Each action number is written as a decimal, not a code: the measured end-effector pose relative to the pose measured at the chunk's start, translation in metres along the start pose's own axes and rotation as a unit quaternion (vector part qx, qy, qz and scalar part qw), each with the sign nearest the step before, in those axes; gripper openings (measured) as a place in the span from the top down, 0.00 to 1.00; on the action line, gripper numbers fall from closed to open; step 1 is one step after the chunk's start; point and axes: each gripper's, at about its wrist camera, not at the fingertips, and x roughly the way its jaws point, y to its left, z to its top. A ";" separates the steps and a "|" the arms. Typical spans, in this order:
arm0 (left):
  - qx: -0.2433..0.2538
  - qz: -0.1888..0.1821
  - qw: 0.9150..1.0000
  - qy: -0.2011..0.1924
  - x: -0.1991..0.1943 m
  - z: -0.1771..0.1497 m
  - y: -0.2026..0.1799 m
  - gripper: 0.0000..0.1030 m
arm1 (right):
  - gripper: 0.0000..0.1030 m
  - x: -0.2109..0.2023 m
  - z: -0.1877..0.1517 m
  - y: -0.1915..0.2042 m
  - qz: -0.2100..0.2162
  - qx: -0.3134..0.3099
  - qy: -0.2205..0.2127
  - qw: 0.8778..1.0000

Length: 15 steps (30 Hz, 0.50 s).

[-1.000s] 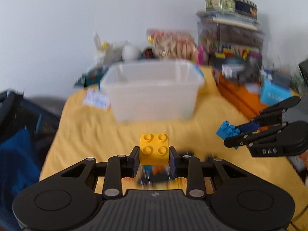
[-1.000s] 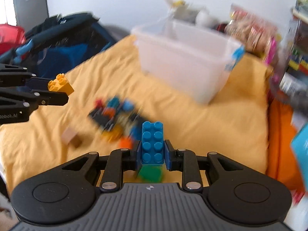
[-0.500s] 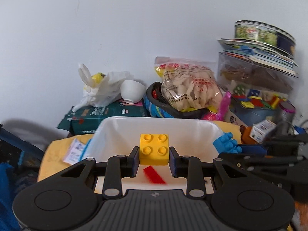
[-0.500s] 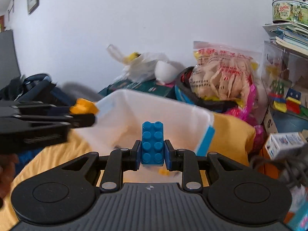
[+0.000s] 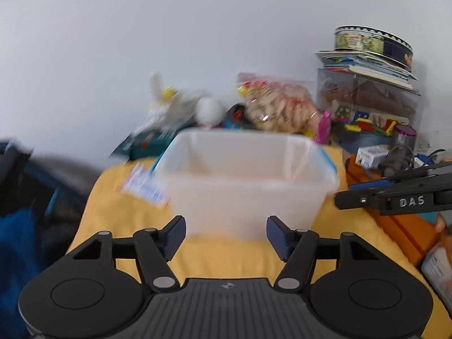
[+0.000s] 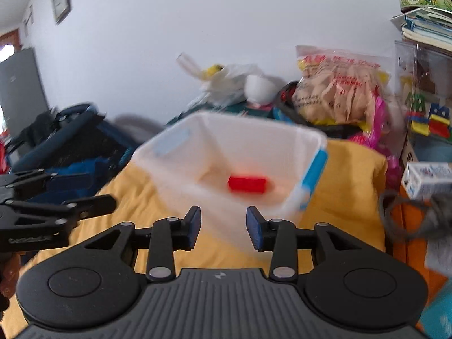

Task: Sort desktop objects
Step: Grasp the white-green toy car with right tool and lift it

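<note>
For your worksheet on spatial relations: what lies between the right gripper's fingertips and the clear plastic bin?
Only bare yellow cloth, seen in the right wrist view; right gripper, jaws opening, is empty before the bin.

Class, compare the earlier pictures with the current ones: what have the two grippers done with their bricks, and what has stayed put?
Both let go: the left hand-held gripper dropped its yellow brick, the right hand-held gripper its blue one; their jaws are opening with nothing between them. The clear bin and red brick inside stayed.

Right gripper [image 6: 223, 227], jaws opening and empty, before a clear plastic bin [image 6: 180, 169] containing a red brick [image 6: 247, 184].
</note>
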 end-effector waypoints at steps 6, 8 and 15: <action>-0.025 0.004 0.997 0.073 -0.040 -0.073 -0.009 0.35 | 0.70 -0.006 -0.062 0.019 -0.004 -0.048 0.083 0.995; -0.020 0.001 0.995 0.098 -0.051 -0.093 -0.013 0.35 | 0.70 -0.011 -0.081 0.028 0.000 -0.069 0.103 0.992; 0.033 0.012 0.990 0.140 -0.072 -0.135 -0.033 0.35 | 0.69 -0.016 -0.113 0.067 0.051 -0.148 0.143 0.977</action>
